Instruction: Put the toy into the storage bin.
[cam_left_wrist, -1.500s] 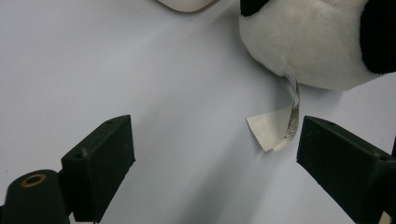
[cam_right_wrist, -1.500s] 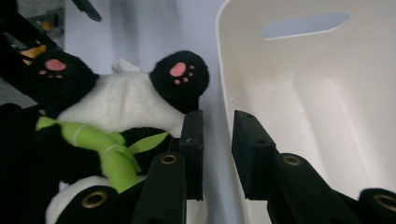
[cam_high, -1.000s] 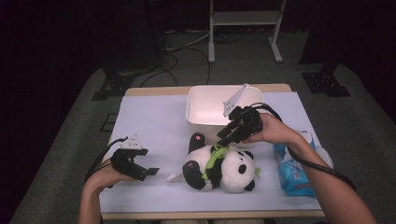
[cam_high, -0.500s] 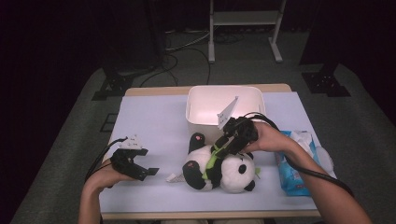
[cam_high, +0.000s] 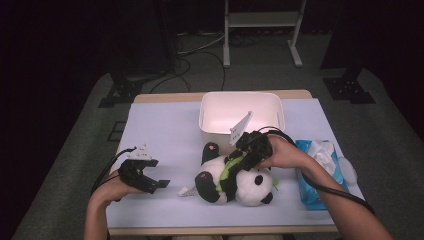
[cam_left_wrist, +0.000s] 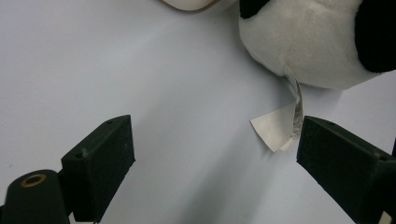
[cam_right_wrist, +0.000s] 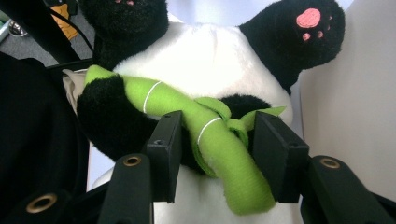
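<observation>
— What can't we make out?
— The panda's (cam_high: 235, 180) face; our right hand-held gripper (cam_right_wrist: 212, 140) straddles its green bamboo (cam_right_wrist: 219, 154), not clenched. Left hand-held gripper (cam_high: 150, 180) released.
— The white tub (cam_high: 205, 117)?
— Nothing inside we see; panda lies before it on the counter (cam_high: 165, 130).

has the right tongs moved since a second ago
Yes: the right tongs have come down and away from the white bin, onto the panda.

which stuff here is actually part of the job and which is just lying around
In the job:
- toy panda, lying on the table
- its green bamboo stalk, between the right gripper jaws
- white tub behind the panda, probably

Lying about:
- blue pack of wipes
- panda's cloth tag, near the open left gripper
</observation>
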